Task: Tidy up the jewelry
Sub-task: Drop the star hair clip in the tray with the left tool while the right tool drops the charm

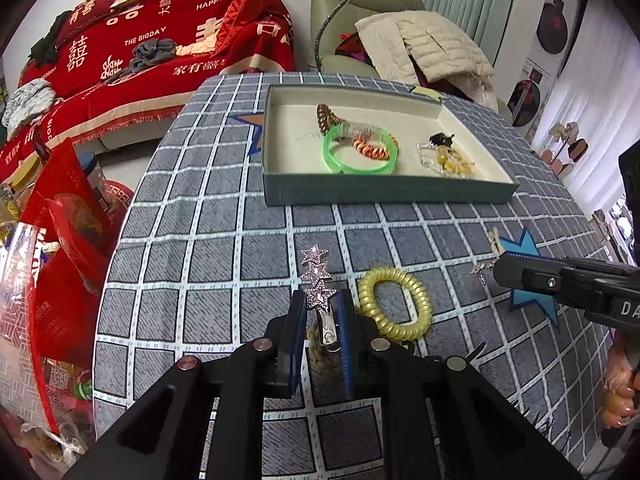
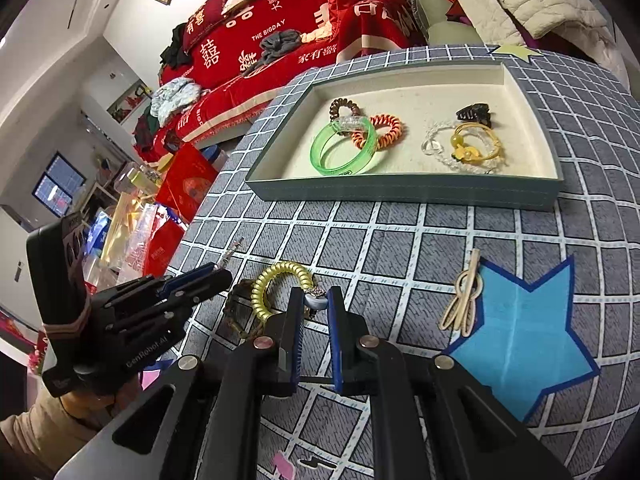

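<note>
— What is the left claw (image 1: 320,312) doing?
— Clamping the star hair clip (image 1: 318,280), at six o'clock from the tray (image 1: 384,194) on the table (image 1: 224,248).
— The right claw (image 2: 316,304)?
— Pinching a small pale ornament (image 2: 315,301).

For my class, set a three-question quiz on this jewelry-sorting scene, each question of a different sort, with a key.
1. True or false: the left gripper is shut on the sparkly silver star-shaped hair clip.
2. Which lies inside the shallow grey box with cream lining? A) translucent green plastic bangle B) yellow spiral coil hair tie C) beige looped hair clip
3. Fill in: the beige looped hair clip lies at the edge of a blue paper ____.

Key: 1 true; 2 A; 3 star.
</note>
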`<state>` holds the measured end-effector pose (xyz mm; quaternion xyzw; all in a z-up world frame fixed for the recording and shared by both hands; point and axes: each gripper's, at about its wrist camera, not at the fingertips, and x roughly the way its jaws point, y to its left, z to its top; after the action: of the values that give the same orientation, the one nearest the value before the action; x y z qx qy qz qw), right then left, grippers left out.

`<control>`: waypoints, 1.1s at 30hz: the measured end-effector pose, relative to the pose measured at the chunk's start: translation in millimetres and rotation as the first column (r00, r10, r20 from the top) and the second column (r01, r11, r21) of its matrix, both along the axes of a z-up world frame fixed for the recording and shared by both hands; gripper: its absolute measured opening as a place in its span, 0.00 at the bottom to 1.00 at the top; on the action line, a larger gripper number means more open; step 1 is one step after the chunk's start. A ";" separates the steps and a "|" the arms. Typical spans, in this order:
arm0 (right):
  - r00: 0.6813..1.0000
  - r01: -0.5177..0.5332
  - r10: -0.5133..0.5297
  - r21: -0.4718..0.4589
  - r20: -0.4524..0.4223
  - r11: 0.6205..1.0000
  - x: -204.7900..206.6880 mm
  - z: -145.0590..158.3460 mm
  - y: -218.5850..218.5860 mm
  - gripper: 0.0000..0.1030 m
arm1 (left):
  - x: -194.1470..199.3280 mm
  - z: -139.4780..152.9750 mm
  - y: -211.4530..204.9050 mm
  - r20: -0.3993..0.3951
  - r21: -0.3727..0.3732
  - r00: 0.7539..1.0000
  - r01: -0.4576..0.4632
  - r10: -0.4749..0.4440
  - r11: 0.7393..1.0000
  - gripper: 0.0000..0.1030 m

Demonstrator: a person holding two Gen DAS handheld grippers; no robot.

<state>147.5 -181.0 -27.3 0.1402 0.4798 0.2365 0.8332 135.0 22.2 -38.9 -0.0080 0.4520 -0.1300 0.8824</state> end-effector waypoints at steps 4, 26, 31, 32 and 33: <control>1.000 0.021 -0.021 0.000 0.006 1.000 -3.0 3.2 -8.8 0.12 | 0.9 9.2 -1.4 0.019 -0.004 1.000 0.002 -0.002 1.000 0.35; 0.980 0.193 -0.192 -0.018 0.056 0.981 25.1 29.6 -67.9 0.12 | 41.4 43.2 -31.8 0.105 -0.025 0.994 0.015 -0.012 1.000 0.35; 0.970 0.237 -0.236 -0.008 0.060 0.972 48.7 36.0 -81.3 0.12 | 66.2 46.2 -37.6 0.115 -0.015 0.993 0.014 -0.012 1.000 0.35; 0.969 0.242 -0.241 -0.004 0.060 0.970 54.0 37.0 -83.8 0.12 | 69.9 46.2 -39.3 0.116 -0.013 0.993 0.014 -0.012 1.000 0.35; 0.967 0.246 -0.246 -0.003 0.061 0.969 59.7 37.9 -85.8 0.12 | 75.2 46.4 -40.6 0.118 -0.011 0.993 0.013 -0.012 1.000 0.35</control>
<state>207.2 -266.8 10.6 0.1874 0.4347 0.1329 0.8708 210.1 -18.4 7.6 -0.0026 0.3985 -0.1383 0.9067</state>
